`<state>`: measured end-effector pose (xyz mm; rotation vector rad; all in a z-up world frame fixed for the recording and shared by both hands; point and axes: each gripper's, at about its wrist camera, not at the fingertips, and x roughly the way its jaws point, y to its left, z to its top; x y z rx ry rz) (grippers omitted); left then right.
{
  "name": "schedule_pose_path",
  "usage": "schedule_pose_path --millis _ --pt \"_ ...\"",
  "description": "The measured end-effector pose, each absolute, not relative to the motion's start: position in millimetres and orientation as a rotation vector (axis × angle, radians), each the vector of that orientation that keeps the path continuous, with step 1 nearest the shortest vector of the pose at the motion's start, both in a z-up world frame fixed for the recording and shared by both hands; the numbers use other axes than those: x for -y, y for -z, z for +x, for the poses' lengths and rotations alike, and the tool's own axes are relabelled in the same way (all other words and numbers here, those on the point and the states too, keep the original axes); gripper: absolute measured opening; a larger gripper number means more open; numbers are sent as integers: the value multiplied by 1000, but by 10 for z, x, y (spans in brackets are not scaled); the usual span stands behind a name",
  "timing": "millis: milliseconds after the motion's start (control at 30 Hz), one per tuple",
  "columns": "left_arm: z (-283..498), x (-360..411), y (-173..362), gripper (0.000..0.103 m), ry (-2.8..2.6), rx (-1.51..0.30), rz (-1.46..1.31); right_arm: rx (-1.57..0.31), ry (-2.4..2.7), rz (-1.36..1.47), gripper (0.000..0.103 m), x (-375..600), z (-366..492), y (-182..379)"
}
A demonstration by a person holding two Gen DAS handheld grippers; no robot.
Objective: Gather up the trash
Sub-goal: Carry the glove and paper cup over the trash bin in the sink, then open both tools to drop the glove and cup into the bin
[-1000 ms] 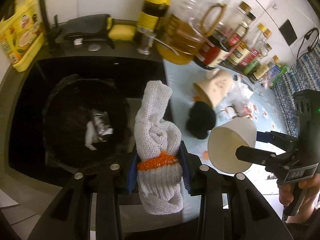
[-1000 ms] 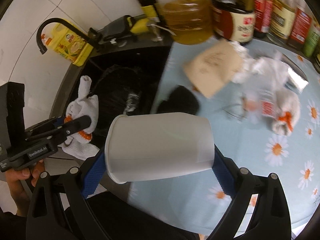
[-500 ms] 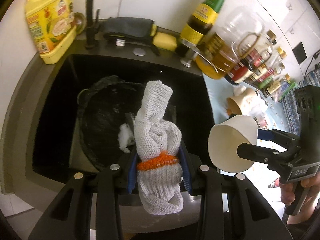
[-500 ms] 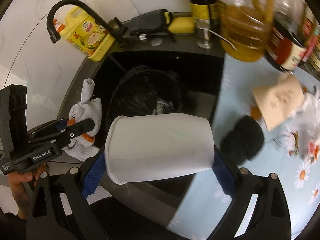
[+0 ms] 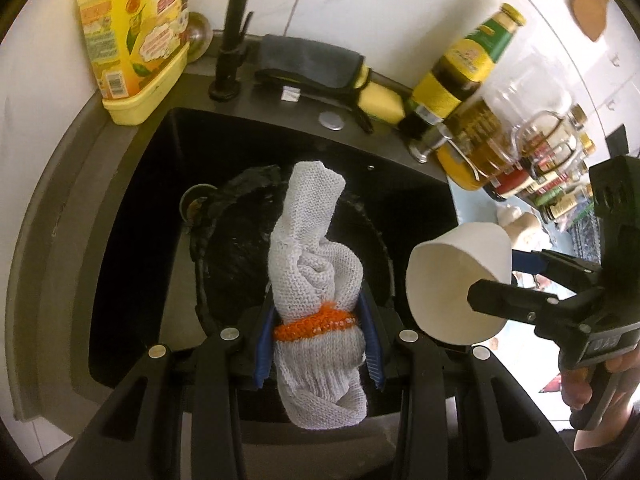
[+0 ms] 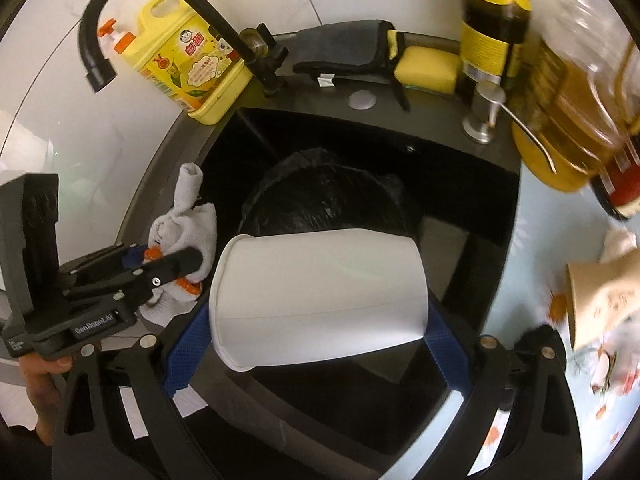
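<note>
Left gripper (image 5: pixel 318 332) clamps knotted white glove (image 5: pixel 316 280) over black trash bag (image 5: pixel 236 248) in sink (image 5: pixel 132 216). Right gripper (image 6: pixel 320 328) grips white paper cup (image 6: pixel 320 296) sideways. "GenRobot.AI" readable only in right view, 8 o'clock; the brown cup (image 6: pixel 600 300) at 3 o'clock too.

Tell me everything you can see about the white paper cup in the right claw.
The paper cup is plain white, unprinted, and looks like thin matte paper with a rolled rim. It lies on its side, mouth to the left, and the left wrist view shows it empty. The right claw is shut on it, blue pads pressing rim end and base end. It hangs above the black sink, in front of the black bag-lined bin, touching nothing else.
</note>
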<state>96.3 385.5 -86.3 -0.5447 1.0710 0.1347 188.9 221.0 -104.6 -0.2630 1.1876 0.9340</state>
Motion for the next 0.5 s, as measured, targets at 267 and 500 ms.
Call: schedule_pose_path --millis 267,500 --pt "1066 -4042 1023 35 -144 -1086 -606 -1222 -948 -308 94 -2493 2078 1168" --pt "1101 -4119 1080 36 -150 -1095 -626 -1232 -971 -326 94 -2624 2109 1218"
